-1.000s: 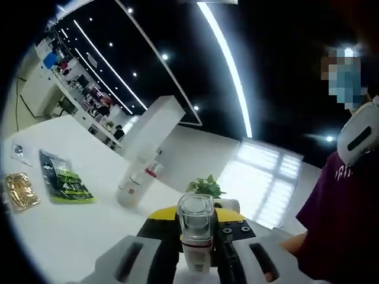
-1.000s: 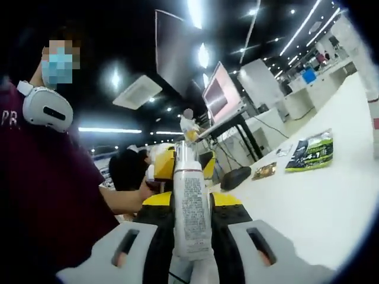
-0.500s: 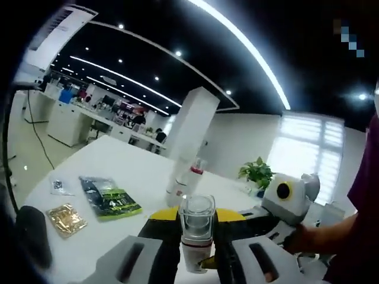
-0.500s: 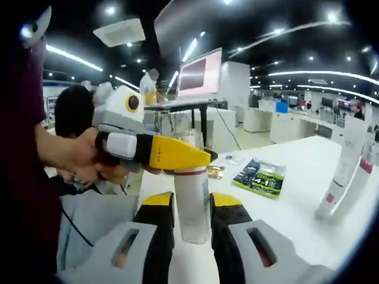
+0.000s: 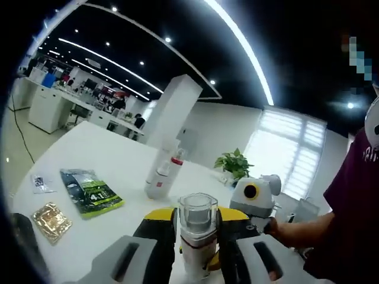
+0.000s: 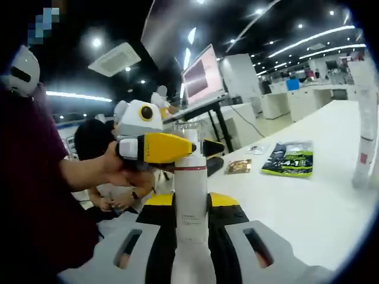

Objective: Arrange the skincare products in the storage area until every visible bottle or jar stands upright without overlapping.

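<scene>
Left gripper [image 5: 198,269]: jaws pressed onto a white bottle [image 5: 197,248] with a clear square cap [image 5: 198,214], held upright above the white table [image 5: 118,171]. In the right gripper view this same tool [image 6: 155,148] enters from the left, pinching the bottle near its red neck band.

Right gripper [image 6: 190,236]: jaws closed against the lower body of the same white bottle [image 6: 190,198]. Item is thus held by 2 tools at once, off the table surface as far as can be judged.

Item, handling: rigid plastic body, likely light; smooth wall, so probably slippery under the pads. Clear cap looks hard and may pop loose if squeezed; best hold is on the straight white body below the band.

Other stock, placed relative to the held bottle:
- 2 white tubes [image 5: 161,177], red-capped, standing close together on the table beyond it.
- Green sachet [image 5: 90,192], lying flat, to its left in the left gripper view.
- Gold sachet [image 5: 50,220], flat, nearer than the green one.
- Small clear packet [image 5: 39,182], flat, just beyond the green sachet's far-left end.
</scene>
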